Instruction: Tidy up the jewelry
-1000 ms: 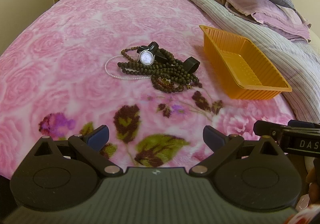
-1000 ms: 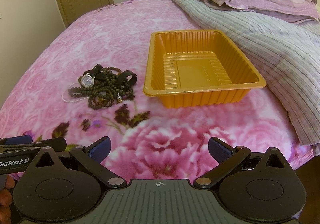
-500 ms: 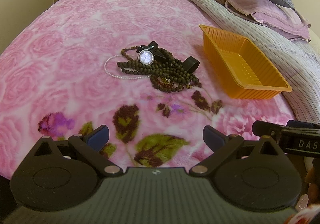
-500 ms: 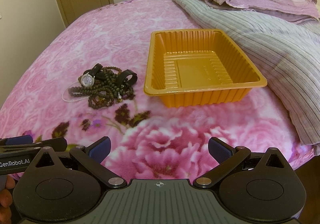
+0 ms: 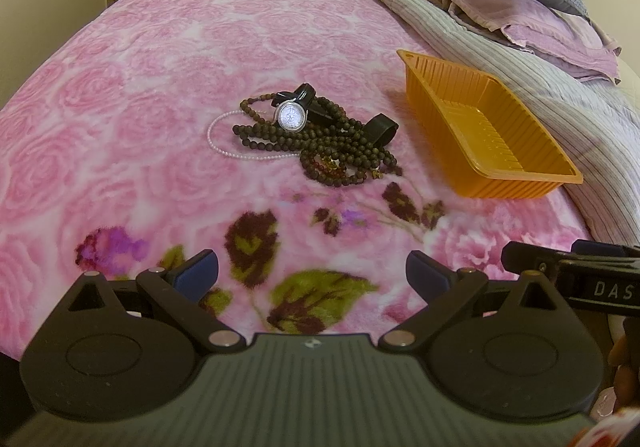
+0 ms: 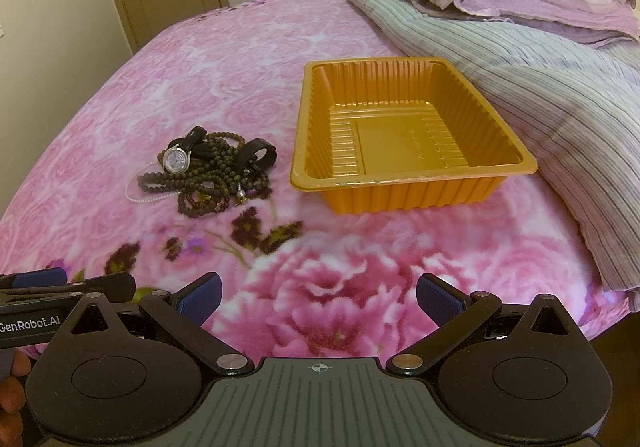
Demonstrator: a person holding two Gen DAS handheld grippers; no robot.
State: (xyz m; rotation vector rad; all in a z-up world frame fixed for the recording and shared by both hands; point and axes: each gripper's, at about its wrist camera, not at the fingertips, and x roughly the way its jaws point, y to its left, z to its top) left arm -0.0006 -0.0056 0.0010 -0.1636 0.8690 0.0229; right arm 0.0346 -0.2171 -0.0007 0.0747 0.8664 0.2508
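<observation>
Both claws, left (image 5: 312, 273) and right (image 6: 318, 297), gape wide over the bed (image 5: 120, 95); beads (image 5: 320, 147) and watch (image 5: 292, 115) lie ahead, beside the tray (image 6: 400, 183)

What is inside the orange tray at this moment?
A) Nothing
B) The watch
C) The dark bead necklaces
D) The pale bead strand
A: the orange tray shows only its bare ribbed floor, while the watch, dark beads and pale strand lie heaped on the pink blanket beside it.

Glossy plastic tray (image 6: 412, 177), fuzzy fleece blanket (image 6: 224, 59).
</observation>
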